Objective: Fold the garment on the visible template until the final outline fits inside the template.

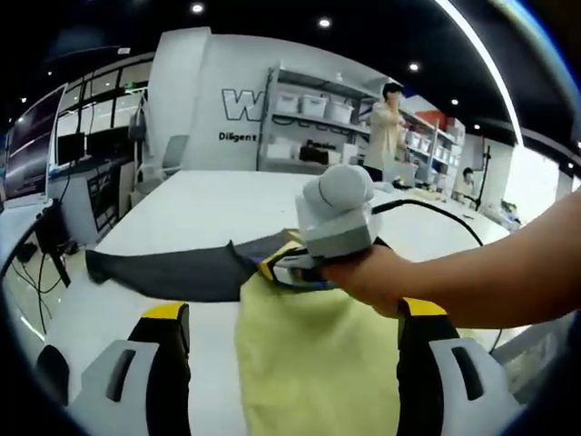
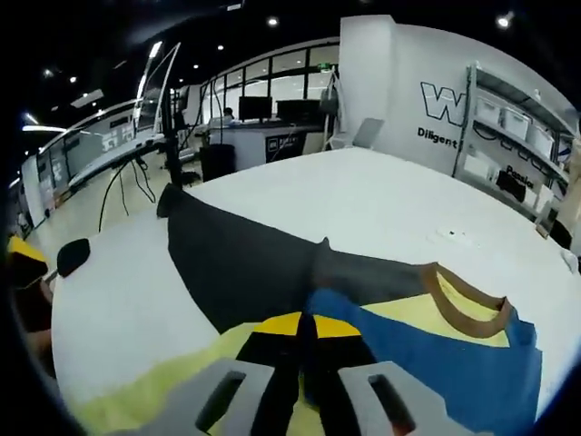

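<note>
While garment (image 2: 272, 272) lies spread on white surface (image 2: 363, 200), it reads as thin, soft, floppy cloth w/ dark grey, yellow & blue panels plus brown collar (image 2: 463, 304); likely light, will sag & drag if lifted from one pt. Right claw (image 2: 304, 363) has jaws pinched together on fabric near collar. Left claw (image 1: 290, 327) jaws stand wide apart, nothing held, yellow panel (image 1: 309, 354) btw them. Best holds: hems/corners, both claws. No template outline seen.
</note>
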### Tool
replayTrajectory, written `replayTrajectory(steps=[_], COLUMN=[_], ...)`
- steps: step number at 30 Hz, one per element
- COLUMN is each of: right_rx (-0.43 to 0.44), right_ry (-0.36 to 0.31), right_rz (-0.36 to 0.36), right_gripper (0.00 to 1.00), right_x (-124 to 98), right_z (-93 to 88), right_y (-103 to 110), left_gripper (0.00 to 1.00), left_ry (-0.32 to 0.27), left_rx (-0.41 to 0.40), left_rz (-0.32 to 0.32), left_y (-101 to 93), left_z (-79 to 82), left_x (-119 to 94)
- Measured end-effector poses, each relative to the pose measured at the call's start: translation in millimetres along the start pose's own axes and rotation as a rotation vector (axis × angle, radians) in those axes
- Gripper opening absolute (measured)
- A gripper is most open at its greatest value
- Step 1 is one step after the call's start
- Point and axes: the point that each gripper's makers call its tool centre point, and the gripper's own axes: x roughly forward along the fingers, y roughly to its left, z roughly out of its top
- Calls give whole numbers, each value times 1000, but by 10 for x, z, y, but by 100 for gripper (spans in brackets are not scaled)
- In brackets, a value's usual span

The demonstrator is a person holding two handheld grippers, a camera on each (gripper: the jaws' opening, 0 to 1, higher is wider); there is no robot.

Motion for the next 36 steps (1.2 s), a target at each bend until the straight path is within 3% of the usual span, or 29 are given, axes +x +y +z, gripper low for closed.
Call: replayTrajectory(steps=[2,8,17,26,36], right_rx=[17,26,9,-5,-2], right_ry=[-3,-48,48,31,10], right_rz=[47,-12,28,11,-24], right_gripper=[0,0,0,0,19], right_x=[8,-106,-57,-66,-99], right_z=[4,69,-237,-213,-172], right_y=[95,-137,25,-9,-96], left_gripper=[92,91,91,91,91], left_ry=[2,7,21,24,29], left_rx=[0,2,12,13,18], left_rz=[2,4,-1,0,-5], left_y=[4,3,-24,-14,-23], left_z=[-4,-14,-45,-53,-65], left_x=[2,10,24,20,23])
